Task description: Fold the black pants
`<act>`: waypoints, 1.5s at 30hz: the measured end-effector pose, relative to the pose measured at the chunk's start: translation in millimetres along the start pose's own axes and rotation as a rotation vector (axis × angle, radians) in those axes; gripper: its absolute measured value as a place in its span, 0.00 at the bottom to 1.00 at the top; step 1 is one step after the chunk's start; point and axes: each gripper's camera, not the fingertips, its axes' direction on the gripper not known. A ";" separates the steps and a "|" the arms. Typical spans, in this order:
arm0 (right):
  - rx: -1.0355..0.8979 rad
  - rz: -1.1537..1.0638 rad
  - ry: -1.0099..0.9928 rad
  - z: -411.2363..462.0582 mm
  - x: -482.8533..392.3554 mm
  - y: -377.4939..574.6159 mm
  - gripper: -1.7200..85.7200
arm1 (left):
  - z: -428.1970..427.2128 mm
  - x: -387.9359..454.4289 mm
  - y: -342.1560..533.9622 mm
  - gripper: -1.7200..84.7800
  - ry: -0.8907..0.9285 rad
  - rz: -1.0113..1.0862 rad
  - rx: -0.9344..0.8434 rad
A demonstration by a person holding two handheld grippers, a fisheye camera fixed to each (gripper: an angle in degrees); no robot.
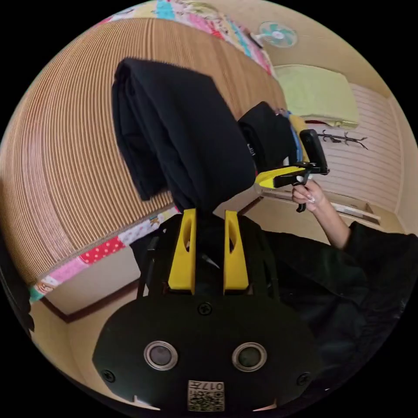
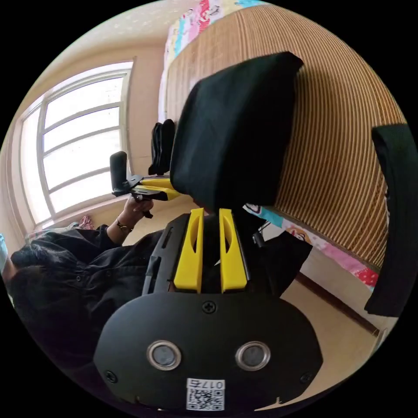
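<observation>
Black pants [image 1: 183, 130] swallow the tips of my left gripper [image 1: 209, 213], so where my jaws meet the cloth stays hidden; my right gripper [image 2: 208, 212] buries its tips in the same fabric, contact unseen. In the right gripper view, a second dark fold [image 2: 392, 217] runs off the picture's rim, its full shape cut away. In the left gripper view, the wall fan [image 1: 278, 34] is too small to make out.

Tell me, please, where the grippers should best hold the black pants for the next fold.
Probably as now: each gripper pinches one end of the top edge. The left gripper and right gripper clamp the black pants, which hang doubled, thick and free above the striped mat.
</observation>
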 end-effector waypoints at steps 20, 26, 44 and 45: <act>0.124 -0.002 -0.262 27.7 20.5 -67.4 0.17 | -34.4 -95.9 -115.7 0.17 0.426 -0.162 0.197; 0.256 -0.125 -0.371 -35.1 -0.5 38.1 0.13 | -31.9 0.6 -84.2 0.15 0.509 -0.034 0.222; 0.374 0.087 0.772 -173.2 -25.6 134.9 0.04 | 98.7 227.0 -164.8 0.08 0.275 0.290 -0.070; 0.316 0.141 0.766 -136.3 -3.9 121.2 0.03 | 87.3 216.7 -150.3 0.08 0.214 0.280 -0.049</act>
